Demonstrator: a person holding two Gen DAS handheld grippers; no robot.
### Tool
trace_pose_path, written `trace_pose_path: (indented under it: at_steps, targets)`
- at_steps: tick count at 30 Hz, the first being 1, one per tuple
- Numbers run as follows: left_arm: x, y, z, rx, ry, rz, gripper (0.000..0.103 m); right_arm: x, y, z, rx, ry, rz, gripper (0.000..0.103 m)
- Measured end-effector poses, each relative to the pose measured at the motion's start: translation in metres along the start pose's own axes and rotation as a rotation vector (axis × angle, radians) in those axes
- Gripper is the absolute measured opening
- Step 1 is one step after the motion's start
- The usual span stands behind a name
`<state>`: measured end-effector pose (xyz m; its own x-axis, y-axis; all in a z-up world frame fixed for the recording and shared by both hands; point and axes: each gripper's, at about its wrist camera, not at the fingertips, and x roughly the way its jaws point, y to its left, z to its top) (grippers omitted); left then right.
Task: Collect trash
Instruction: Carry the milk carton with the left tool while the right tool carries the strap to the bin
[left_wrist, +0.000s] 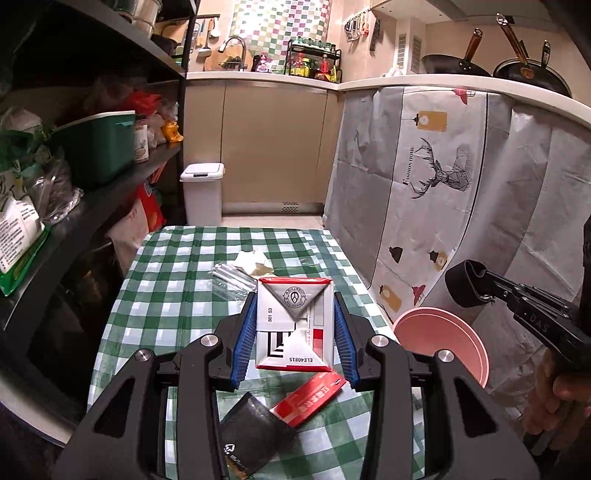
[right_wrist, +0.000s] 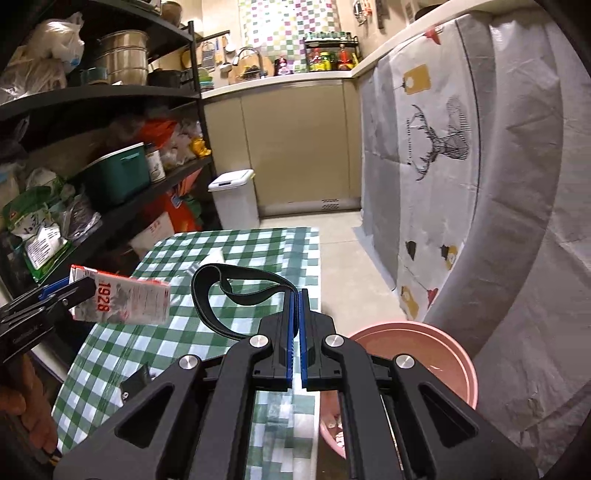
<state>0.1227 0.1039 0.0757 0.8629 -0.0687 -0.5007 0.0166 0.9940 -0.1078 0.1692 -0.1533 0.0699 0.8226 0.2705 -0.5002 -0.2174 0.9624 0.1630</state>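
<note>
The right gripper (right_wrist: 297, 295) has its 2 blue-padded jaws pinched almost flat together on the end of a black band (right_wrist: 236, 286), a looped strap that curls up and away to the left from the fingertips. Just below and to the right of it sits the pink basin (right_wrist: 458, 350), on the floor beside the table; its rim lies nearly under the closed jaws, so I judge the coming move to be a short swing rightward and down before letting go.

The left gripper (left_wrist: 295, 325) is spread about as wide as the carton (left_wrist: 293, 321) it clamps, 1 pad on each narrow side. The carton, white and red, is held clear of the checked tablecloth (left_wrist: 166, 295), its long axis running straight ahead along the fingers. From this gripper the basin (left_wrist: 443, 339) lies off to the right and lower, with the right tool (left_wrist: 465, 282) between, so the right hand is the nearer of the 2.

Both tools point toward the far end of the kitchen, held roughly level above the table.

Left on the cloth are a red packet (left_wrist: 310, 397), a dark pouch (left_wrist: 251, 432), a clear wrapper (left_wrist: 231, 282) and crumpled paper (left_wrist: 255, 262).
</note>
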Motion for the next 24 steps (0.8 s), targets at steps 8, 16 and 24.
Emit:
trace_pose_path:
  at_steps: [8, 16, 24]
  targets:
    - [0.008, -0.016, 0.001, 0.011, 0.004, -0.011, 0.039, -0.004, -0.014, 0.001, -0.001, -0.025, -0.048, 0.003]
    - [0.015, -0.034, 0.002, 0.021, 0.001, -0.032, 0.039, -0.006, -0.027, 0.001, 0.003, -0.038, -0.078, 0.003]
    - [0.021, -0.051, 0.004, 0.033, 0.001, -0.042, 0.039, -0.009, -0.041, 0.002, 0.026, -0.047, -0.103, 0.003]
